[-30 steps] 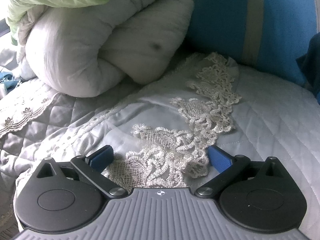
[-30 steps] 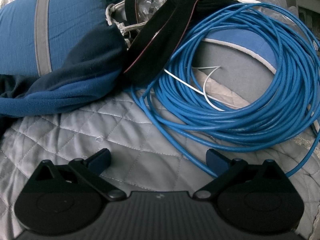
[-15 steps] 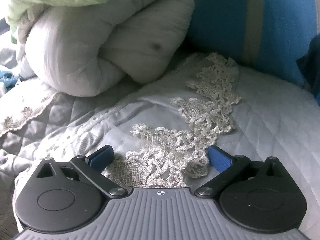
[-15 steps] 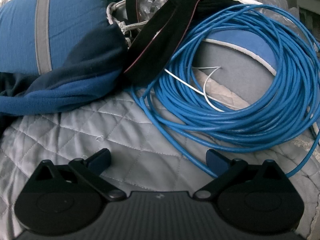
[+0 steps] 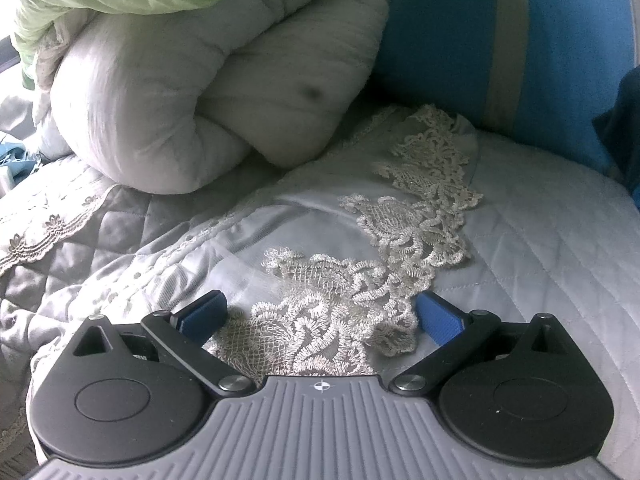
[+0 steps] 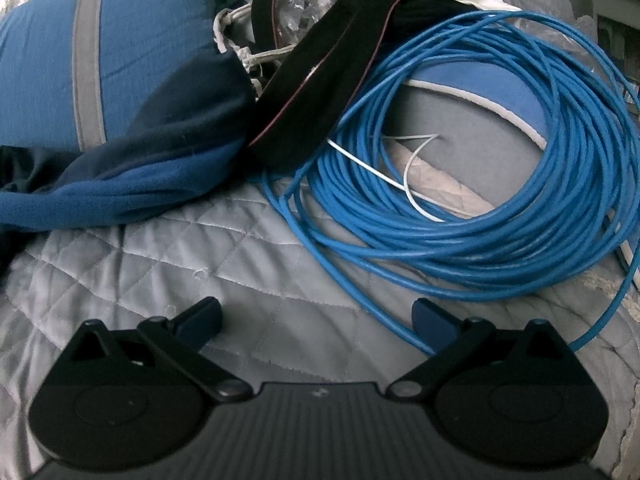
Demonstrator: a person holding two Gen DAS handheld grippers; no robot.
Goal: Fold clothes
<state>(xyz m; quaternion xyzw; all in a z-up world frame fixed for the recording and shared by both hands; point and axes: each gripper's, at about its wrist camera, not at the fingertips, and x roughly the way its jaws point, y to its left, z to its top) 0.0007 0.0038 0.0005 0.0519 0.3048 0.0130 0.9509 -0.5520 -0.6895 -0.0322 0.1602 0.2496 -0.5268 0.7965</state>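
**Both tools hovering, nothing picked up**

The left tool is hanging spread-jawed over the lace-edged cloth lying rumpled on the bed. The right tool is gaping empty too, facing the blue cable coil. The dark blue garment is lying crumpled nearby; reaching and pinching an edge looks next.

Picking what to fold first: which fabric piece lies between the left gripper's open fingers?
The lace-trimmed pale cloth, directly between the left gripper fingers; the white rolled duvet and blue pillow sit farther back.
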